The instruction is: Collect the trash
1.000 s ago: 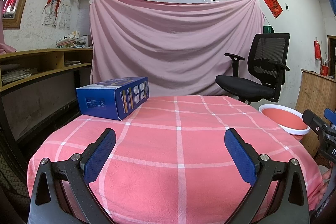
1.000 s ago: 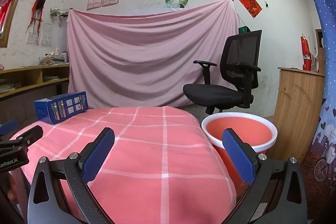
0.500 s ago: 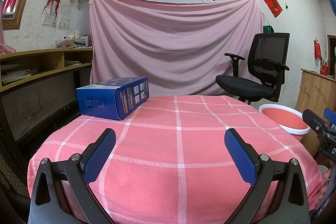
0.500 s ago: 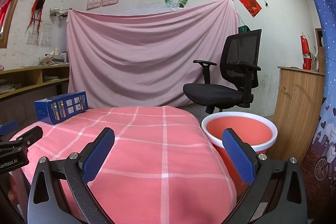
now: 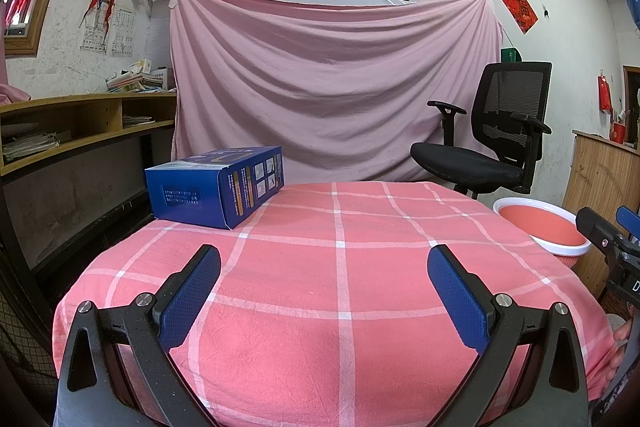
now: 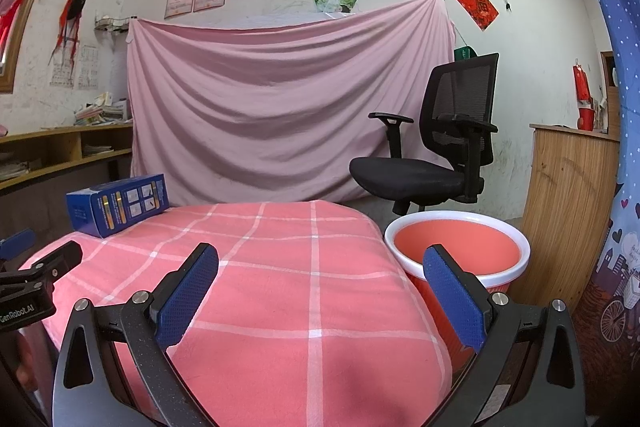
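Observation:
A blue cardboard box point(image 5: 216, 185) lies on the far left corner of the table with the pink checked cloth point(image 5: 340, 267); it also shows in the right wrist view point(image 6: 118, 203). A red bin with a white rim point(image 6: 456, 247) stands on the floor right of the table, also in the left wrist view point(image 5: 540, 229). My left gripper point(image 5: 324, 267) is open and empty over the near part of the table. My right gripper point(image 6: 320, 267) is open and empty over the table's right side, near the bin.
A black office chair point(image 5: 492, 143) stands behind the table at the right. A pink sheet point(image 5: 332, 87) hangs on the back wall. Wooden shelves point(image 5: 60, 131) run along the left. A wooden cabinet point(image 6: 568, 203) stands right of the bin.

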`<state>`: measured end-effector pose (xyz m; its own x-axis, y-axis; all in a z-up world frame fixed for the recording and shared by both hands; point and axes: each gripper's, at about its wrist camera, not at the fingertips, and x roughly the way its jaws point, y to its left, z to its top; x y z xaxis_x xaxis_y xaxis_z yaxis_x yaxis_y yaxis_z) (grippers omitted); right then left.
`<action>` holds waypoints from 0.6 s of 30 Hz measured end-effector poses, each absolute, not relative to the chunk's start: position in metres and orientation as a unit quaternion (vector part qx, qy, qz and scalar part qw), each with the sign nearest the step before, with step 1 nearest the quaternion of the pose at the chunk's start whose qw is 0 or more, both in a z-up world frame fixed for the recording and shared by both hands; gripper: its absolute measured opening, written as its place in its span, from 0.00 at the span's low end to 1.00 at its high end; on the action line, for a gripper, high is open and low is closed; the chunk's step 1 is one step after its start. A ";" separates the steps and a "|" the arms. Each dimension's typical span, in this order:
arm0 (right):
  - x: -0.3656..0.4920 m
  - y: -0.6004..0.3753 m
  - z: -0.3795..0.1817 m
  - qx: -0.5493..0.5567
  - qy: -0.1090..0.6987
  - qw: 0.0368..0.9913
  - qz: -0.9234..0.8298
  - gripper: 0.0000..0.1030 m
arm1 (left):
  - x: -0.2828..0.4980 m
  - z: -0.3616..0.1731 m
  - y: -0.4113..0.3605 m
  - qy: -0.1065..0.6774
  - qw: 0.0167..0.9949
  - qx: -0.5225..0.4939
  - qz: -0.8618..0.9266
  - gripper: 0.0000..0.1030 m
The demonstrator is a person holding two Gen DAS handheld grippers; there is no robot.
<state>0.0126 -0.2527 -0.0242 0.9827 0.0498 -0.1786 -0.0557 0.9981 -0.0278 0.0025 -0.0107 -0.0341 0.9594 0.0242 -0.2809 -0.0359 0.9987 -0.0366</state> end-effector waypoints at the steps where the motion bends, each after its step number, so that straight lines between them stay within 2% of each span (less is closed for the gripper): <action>1: 0.012 -0.252 -0.025 -0.016 0.090 0.995 0.026 1.00 | 0.002 -0.034 -0.011 0.142 0.990 -0.021 0.015 0.98; 18: 0.012 -0.252 -0.025 -0.015 0.092 0.995 0.027 1.00 | 0.002 -0.034 -0.011 0.142 0.990 -0.020 0.015 0.98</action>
<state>0.0121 -0.2517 -0.0250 0.9817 0.0513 -0.1836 -0.0567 0.9981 -0.0242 0.0023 -0.0111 -0.0337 0.9592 0.0242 -0.2817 -0.0354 0.9988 -0.0347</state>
